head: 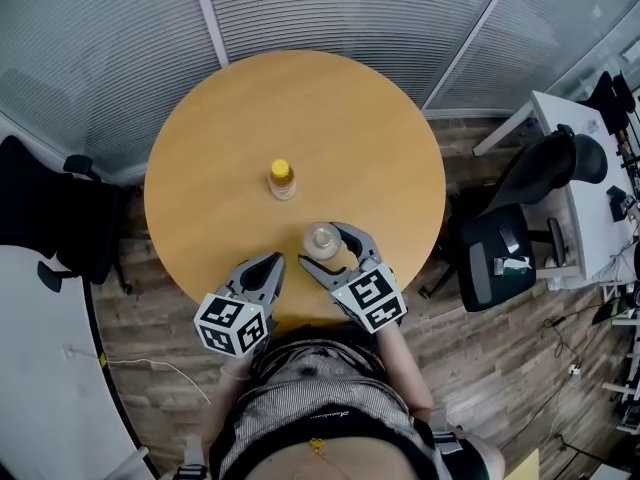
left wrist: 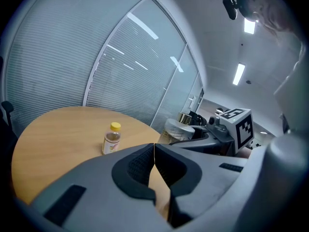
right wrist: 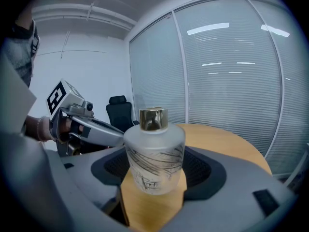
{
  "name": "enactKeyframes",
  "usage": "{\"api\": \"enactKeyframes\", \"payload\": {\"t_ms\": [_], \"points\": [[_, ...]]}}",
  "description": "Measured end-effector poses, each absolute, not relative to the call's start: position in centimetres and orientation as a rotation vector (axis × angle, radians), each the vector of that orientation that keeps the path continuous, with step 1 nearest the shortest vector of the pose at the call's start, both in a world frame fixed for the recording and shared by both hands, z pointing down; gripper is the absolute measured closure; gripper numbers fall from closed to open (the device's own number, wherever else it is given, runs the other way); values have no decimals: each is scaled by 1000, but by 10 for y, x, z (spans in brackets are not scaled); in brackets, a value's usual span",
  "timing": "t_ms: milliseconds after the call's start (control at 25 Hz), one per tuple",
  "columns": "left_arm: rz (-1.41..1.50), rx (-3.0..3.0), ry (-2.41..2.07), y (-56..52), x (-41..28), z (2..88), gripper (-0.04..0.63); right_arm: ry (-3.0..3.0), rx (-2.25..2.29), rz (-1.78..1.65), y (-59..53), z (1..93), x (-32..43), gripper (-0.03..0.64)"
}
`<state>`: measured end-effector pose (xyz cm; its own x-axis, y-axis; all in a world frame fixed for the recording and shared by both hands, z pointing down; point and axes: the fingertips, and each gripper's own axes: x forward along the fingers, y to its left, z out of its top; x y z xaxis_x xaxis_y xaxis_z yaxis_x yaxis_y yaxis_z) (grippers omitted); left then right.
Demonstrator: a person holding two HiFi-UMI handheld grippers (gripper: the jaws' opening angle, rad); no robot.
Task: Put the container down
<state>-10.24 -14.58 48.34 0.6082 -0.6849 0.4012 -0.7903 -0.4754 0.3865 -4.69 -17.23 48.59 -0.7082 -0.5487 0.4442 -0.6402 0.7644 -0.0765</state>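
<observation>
Hanging near the front edge of the round table (head: 300, 108), the frosted container (right wrist: 154, 153) is clamped upright in the right gripper (head: 320, 245). Whether its base is down yet cannot be told. The left gripper (head: 274, 264) is closed on nothing, just beside it. If it is released early or tilted, a topple is risked, perhaps off that near edge. The yellow-capped bottle (head: 282, 180) is well clear.

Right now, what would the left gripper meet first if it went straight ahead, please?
Probably nothing nearby: the left gripper points between the yellow-capped bottle and the frosted container, so the blinds come first, though depth is unclear.
</observation>
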Motion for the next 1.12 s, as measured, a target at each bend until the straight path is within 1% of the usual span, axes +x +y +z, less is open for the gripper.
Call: {"api": "enactKeyframes", "payload": {"t_ms": [400,1120], "points": [[267,2289,-1145,-147,-99,488,574,-2556,867,321,-181,492,-44,272],[286,2213,-1173,-142,-110,506,574,-2524,855,353,-199,530,-47,272]]}}
